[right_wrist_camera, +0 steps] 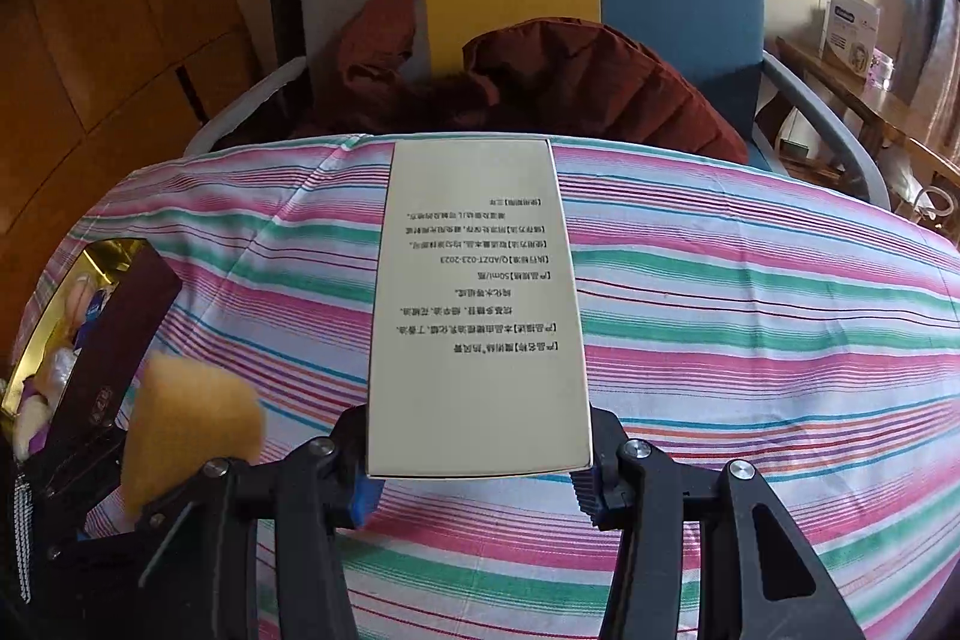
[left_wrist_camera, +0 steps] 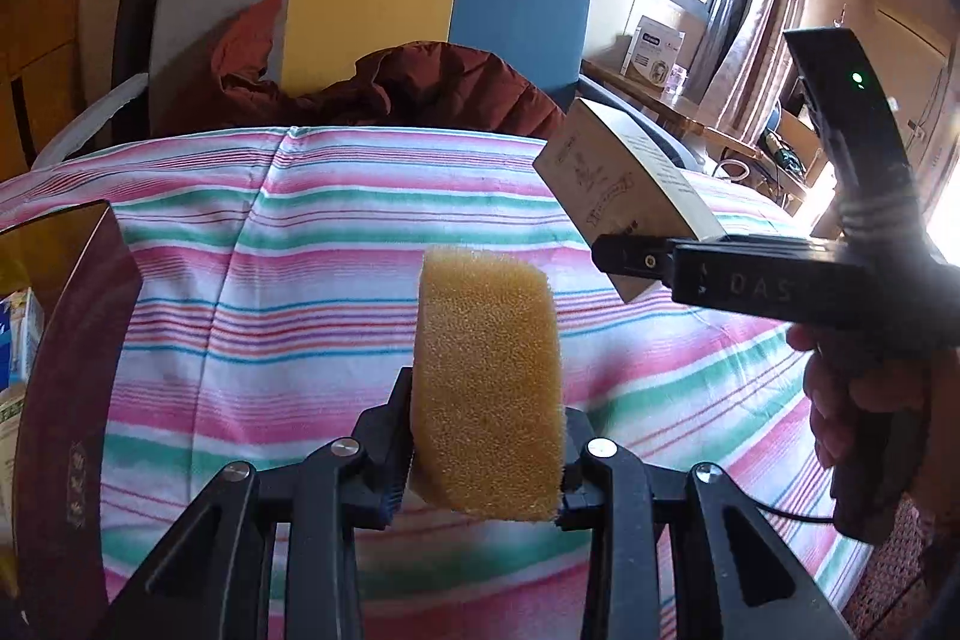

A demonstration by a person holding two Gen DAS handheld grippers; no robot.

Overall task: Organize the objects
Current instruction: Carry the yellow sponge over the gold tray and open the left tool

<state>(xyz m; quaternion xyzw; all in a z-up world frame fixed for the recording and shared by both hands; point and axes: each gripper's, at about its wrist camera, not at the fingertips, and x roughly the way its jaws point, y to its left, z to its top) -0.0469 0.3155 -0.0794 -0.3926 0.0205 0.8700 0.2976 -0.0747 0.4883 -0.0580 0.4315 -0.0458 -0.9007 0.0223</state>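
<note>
Jaws of the left gripper [left_wrist_camera: 486,466] clamp the sponge [left_wrist_camera: 489,388], nearer the dark box [left_wrist_camera: 72,370] than the right gripper [right_wrist_camera: 477,466], whose jaws clamp the carton [right_wrist_camera: 477,304] lengthwise

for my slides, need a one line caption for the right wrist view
Right tool grips a pale rectangular printed carton above a pink-and-green striped cloth.

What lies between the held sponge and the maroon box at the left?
Only bare striped cloth between sponge and maroon box, seen in the left wrist view.
</note>
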